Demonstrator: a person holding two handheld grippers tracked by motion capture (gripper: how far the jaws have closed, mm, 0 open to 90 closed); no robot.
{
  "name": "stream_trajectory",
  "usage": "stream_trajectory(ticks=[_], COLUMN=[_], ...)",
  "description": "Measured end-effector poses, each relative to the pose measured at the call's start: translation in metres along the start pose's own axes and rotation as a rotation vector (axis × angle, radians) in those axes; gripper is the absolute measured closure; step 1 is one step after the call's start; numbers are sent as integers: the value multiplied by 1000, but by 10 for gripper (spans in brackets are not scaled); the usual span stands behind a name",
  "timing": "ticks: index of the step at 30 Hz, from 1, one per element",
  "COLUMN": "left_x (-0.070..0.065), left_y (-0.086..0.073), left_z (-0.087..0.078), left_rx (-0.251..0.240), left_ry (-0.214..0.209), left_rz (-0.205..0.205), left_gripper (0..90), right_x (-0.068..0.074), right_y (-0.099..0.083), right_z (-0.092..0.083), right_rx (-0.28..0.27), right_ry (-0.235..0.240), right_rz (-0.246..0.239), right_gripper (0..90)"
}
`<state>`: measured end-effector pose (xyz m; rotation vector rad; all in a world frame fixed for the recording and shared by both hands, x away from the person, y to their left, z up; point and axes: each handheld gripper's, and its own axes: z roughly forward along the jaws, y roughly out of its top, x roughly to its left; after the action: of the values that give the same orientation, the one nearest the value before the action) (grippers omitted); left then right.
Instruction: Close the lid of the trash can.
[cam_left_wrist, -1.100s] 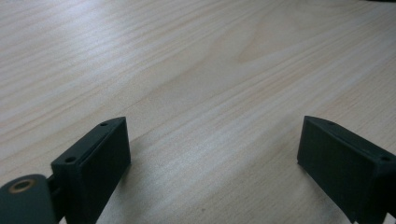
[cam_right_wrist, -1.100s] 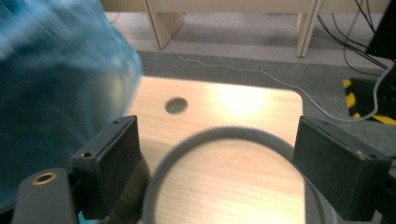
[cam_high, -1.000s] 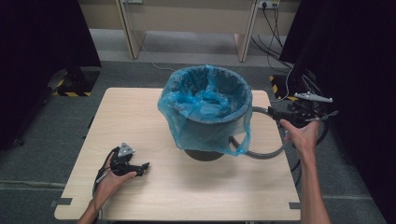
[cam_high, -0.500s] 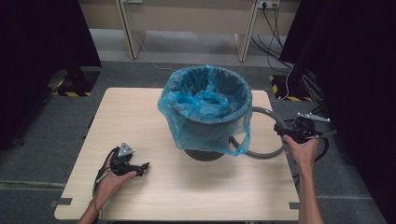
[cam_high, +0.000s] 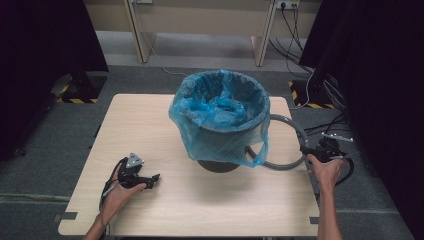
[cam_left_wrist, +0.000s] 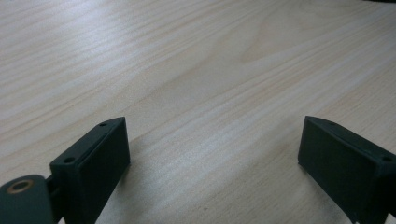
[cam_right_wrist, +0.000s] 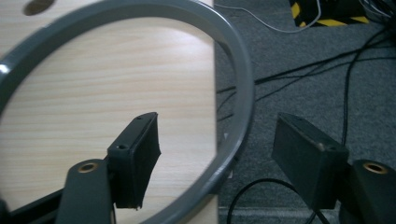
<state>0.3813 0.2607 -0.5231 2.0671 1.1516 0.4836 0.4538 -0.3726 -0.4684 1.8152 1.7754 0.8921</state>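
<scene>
A dark grey bin (cam_high: 227, 142) lined with a blue plastic bag (cam_high: 220, 107) stands in the middle of the wooden table (cam_high: 145, 120). A grey ring (cam_high: 298, 131) lies beside it at the right, jutting past the table's edge. My right gripper (cam_high: 306, 149) is down at the ring's outer side. In the right gripper view its jaws straddle the ring (cam_right_wrist: 243, 93); they have just been closing, and gaps remain on both sides. My left gripper (cam_high: 154, 178) rests open on the table at the front left, with bare wood between its fingertips (cam_left_wrist: 212, 123).
Cables (cam_high: 320, 95) trail over the grey carpet to the right of the table, and yellow-black striped bases (cam_high: 305, 102) stand near its far corners. Dark curtains hang at both sides. The table's front half is bare wood.
My right gripper has come down from beside the bin's rim to the ring at the table's right edge, and its jaws stand narrower. The left gripper has stayed put.
</scene>
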Motion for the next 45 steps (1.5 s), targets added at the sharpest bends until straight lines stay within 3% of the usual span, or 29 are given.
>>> stream_trajectory(ticks=[3, 16, 20, 27, 33, 45], left_x=[0, 0, 0, 0, 0, 0], left_y=[0, 0, 0, 0, 0, 0], left_z=[0, 0, 0, 0, 0, 0], left_rx=[0, 0, 0, 0, 0, 0], left_ry=[0, 2, 2, 5, 5, 5], left_rz=[0, -2, -2, -4, -5, -5], left_gripper=[81, 81, 80, 81, 81, 81], right_x=[-4, -9, -8, -4, -12, -42], right_y=[-5, -7, -4, 2, 2, 22], right_z=[6, 33, 41, 45, 34, -18], right_rx=[1, 37, 56, 88, 97, 3], right_ry=[-22, -77, -87, -169, -158, -151], right_rz=[27, 31, 70, 48, 41, 79], right_gripper=[378, 591, 675, 779, 785, 787])
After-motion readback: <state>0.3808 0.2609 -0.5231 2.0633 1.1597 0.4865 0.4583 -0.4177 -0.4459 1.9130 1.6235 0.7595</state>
